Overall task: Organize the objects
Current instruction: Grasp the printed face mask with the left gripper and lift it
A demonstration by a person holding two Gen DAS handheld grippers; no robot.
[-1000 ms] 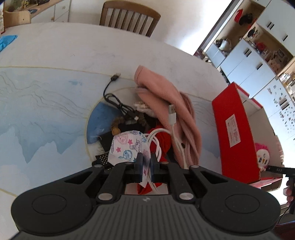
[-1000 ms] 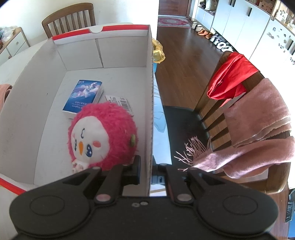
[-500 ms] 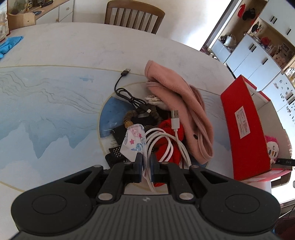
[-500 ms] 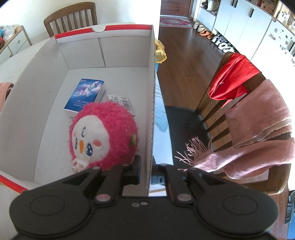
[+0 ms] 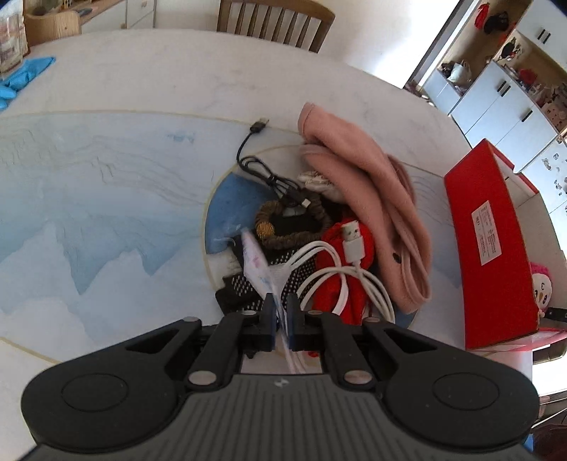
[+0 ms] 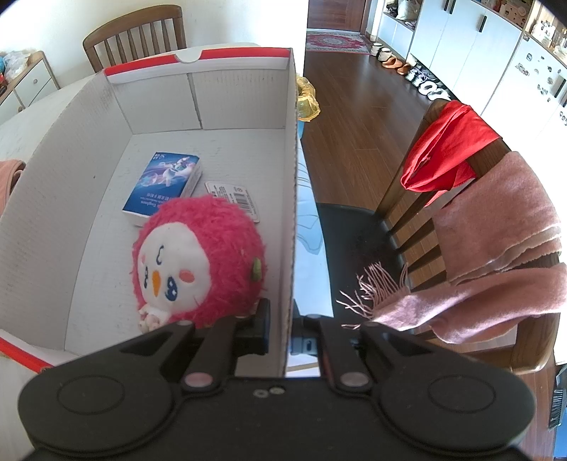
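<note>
My left gripper (image 5: 280, 312) is shut on a printed face mask (image 5: 260, 264) and holds it above a pile on the table: a white USB cable (image 5: 340, 276), red cloth (image 5: 333, 283), a pink scarf (image 5: 368, 191), a black cable (image 5: 269, 177), a brown hair tie (image 5: 283, 227) and black dotted fabric (image 5: 244, 287). My right gripper (image 6: 280, 326) is shut on the right wall of the red-and-white box (image 6: 288, 212). Inside the box lie a pink plush toy (image 6: 198, 262), a blue pack (image 6: 163, 186) and a barcode tag (image 6: 234, 198). The box also shows in the left wrist view (image 5: 489, 241).
A wooden chair (image 5: 276, 21) stands at the table's far side. Blue cloth (image 5: 24, 76) lies at the far left. Beside the box a chair (image 6: 460, 227) carries a red cloth (image 6: 446, 149) and a pink scarf (image 6: 496, 255). White cabinets (image 6: 460, 46) line the wall.
My left gripper has risen and pulled back with the mask, which now hangs edge-on between the fingers. The pile looks smaller and farther. My right gripper has stayed on the box wall.
</note>
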